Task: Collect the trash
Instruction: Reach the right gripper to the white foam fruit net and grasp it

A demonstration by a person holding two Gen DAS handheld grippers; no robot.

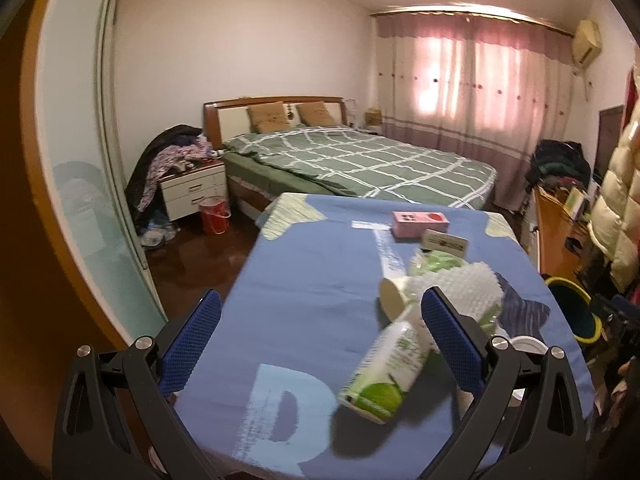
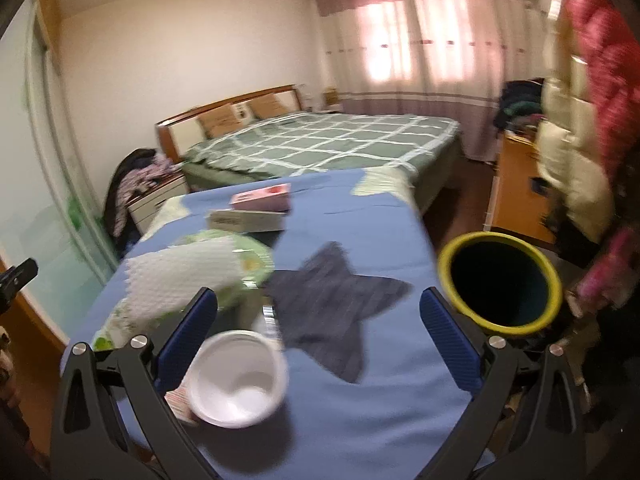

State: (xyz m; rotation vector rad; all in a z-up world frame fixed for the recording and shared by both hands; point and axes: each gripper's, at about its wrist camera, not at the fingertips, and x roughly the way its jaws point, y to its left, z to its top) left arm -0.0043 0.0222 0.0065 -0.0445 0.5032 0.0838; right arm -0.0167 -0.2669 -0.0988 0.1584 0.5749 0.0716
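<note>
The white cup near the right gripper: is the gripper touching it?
Apart. The right wrist view shows the white cup on the blue cloth beyond the open right gripper, neither finger on it.

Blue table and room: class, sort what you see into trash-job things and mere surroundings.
For the job: green carton, white cup, foam net, pink box, bin.

Just there: bed, curtains, nightstand.

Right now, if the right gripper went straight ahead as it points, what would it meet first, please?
Probably the white paper cup lying just inside the left finger of the open right gripper; beyond lies only blue tablecloth, though depth is unclear.
</note>
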